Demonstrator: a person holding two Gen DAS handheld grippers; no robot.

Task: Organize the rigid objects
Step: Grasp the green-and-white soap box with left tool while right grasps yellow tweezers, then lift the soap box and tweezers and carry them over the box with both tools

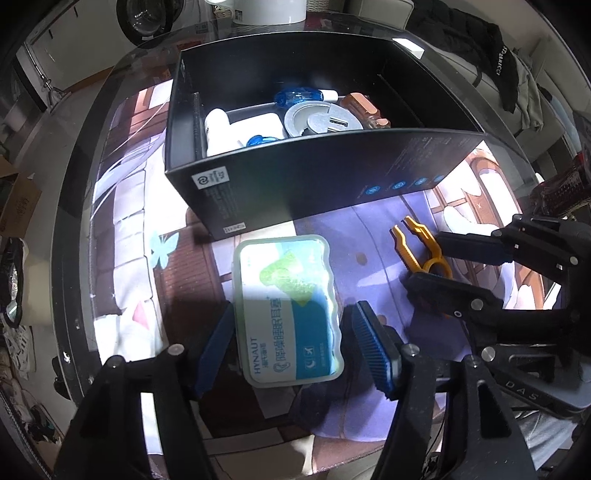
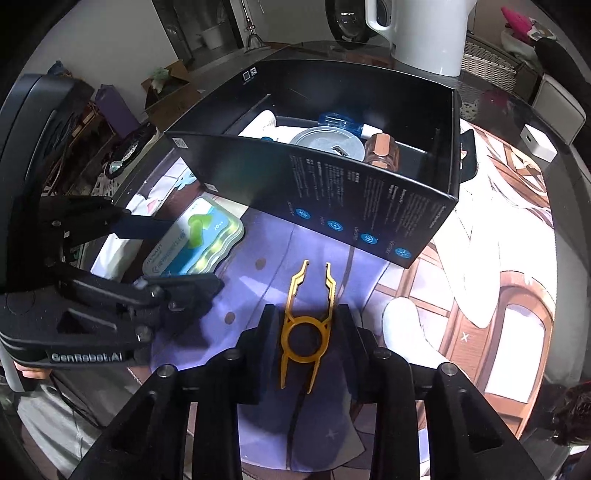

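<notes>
A clear earplug case with a blue and green label [image 1: 288, 314] lies on the printed mat between the blue pads of my left gripper [image 1: 291, 339]; the left pad touches it, the right pad stands a little off. It also shows in the right wrist view [image 2: 192, 243]. A yellow plastic tweezer tool [image 2: 308, 321] lies on the mat between the fingers of my right gripper [image 2: 306, 328], which close around its ring. The tool also shows in the left wrist view [image 1: 421, 247]. A black open box [image 1: 332, 173] behind both holds several items.
Inside the box [image 2: 332, 195] are a grey round disc [image 1: 321, 120], white pieces, a blue item and a brown bottle [image 1: 364, 107]. A white kettle [image 2: 417, 33] stands behind the box. A white cube [image 2: 537, 142] sits at the right on the glass table.
</notes>
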